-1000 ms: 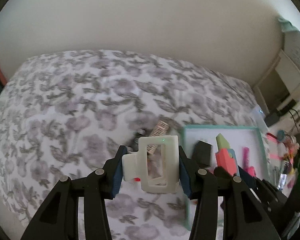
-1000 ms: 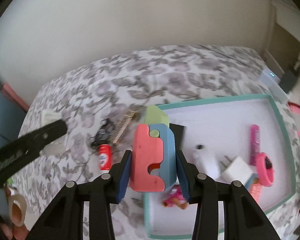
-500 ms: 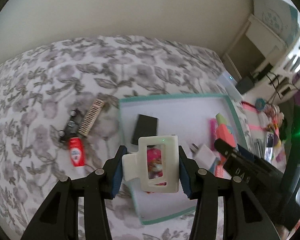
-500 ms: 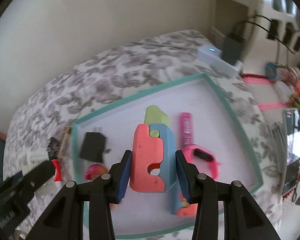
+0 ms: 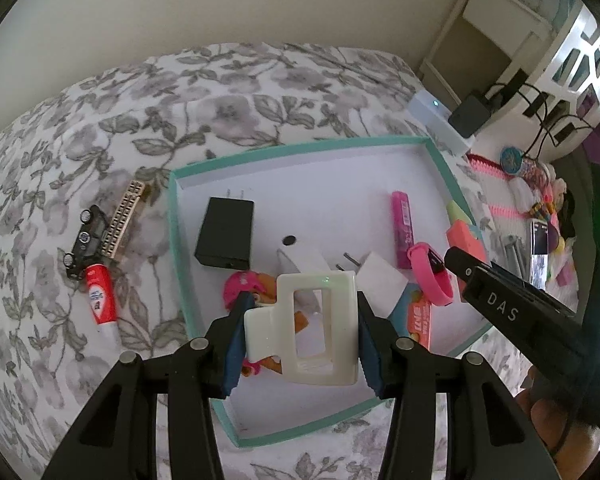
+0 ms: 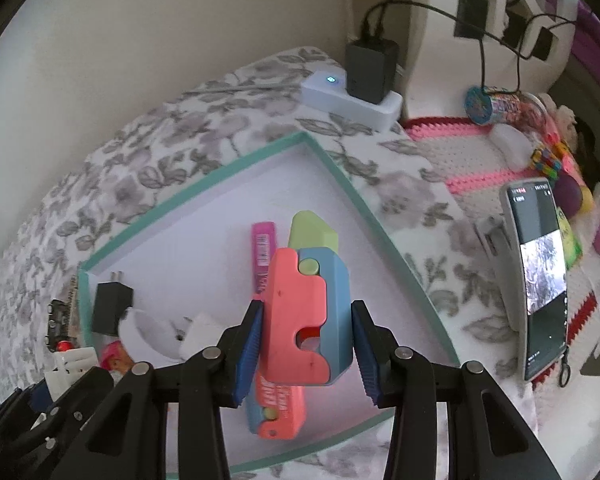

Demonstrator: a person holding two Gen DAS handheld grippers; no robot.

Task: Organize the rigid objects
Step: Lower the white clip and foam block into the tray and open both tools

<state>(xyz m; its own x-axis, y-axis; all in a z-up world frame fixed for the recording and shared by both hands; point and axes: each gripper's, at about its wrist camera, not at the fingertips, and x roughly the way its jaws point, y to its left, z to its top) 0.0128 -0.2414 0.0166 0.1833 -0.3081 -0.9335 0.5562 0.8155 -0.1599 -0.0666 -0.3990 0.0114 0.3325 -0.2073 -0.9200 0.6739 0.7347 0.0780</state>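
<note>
Left tongs clamp a cream rectangular hair claw clip between their blue pads, holding it above the near part of a teal-rimmed tray that lies on a bed with a grey floral cover. Right tongs clamp a coral, blue and pale green block toy in the same way, above the right half of the same tray. Both pairs point steeply down at the tray.

Under the left tongs the tray floor is crowded: a black plug adapter, a small doll with a pink hat, a white plug, a pink tube, a pink wristband and an orange packet. The doll and the white plug lie directly beneath the clip. Beneath the block toy lie the pink tube and a second coral and blue toy.

On the bedcover left of the tray lie a black toy car, a gold comb-like piece touching it, and a red and white tube just below them.

Seen from the left wrist, the right tongs reach in from the right edge, with the fingers of a hand around their handle. A phone leans on a pink and white knitted mat to the tray's right.
</note>
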